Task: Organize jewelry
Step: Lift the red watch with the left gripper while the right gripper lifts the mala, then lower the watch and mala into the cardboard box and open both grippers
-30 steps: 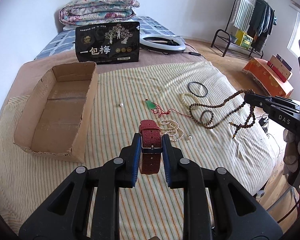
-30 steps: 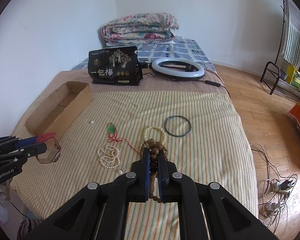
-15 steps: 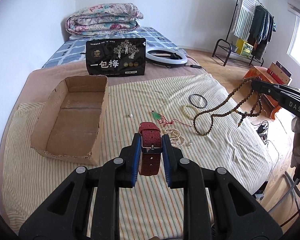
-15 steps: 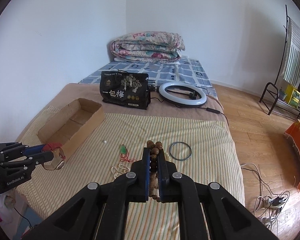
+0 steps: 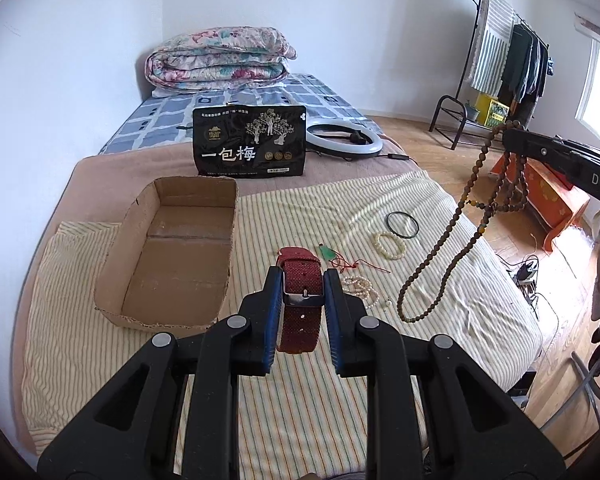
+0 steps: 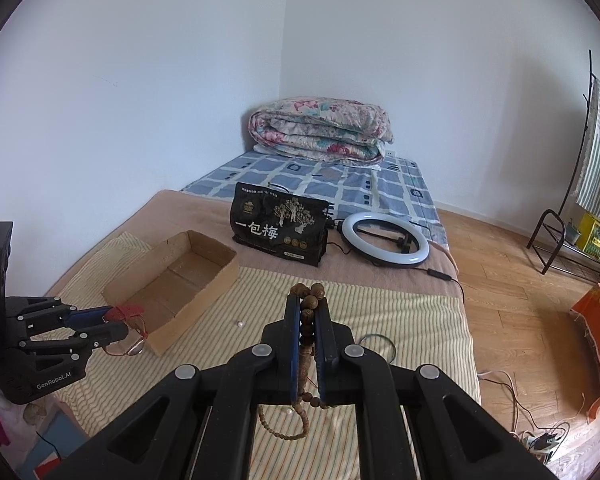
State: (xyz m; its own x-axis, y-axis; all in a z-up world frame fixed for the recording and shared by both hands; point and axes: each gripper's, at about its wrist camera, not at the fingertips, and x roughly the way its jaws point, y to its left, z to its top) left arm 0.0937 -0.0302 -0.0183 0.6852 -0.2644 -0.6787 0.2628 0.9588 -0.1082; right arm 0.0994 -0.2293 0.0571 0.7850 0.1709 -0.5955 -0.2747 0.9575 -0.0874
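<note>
Both grippers have risen off the striped cloth (image 5: 308, 208), left gripper (image 5: 302, 294) clamping the red strap (image 5: 302, 280), right gripper (image 6: 308, 322) pinching the bead necklace (image 5: 456, 224), ready for the cardboard box (image 5: 188, 200).

Left wrist view looks forward and down along its fingers from above the near bed edge, close over the striped sheet (image 5: 300, 208). Right wrist view looks from farther right, higher. Both share the cardboard box (image 5: 180, 256) (image 6: 180, 276), black pouch (image 5: 249, 141) (image 6: 278, 224), ring light (image 5: 344, 140) (image 6: 386, 240).
</note>
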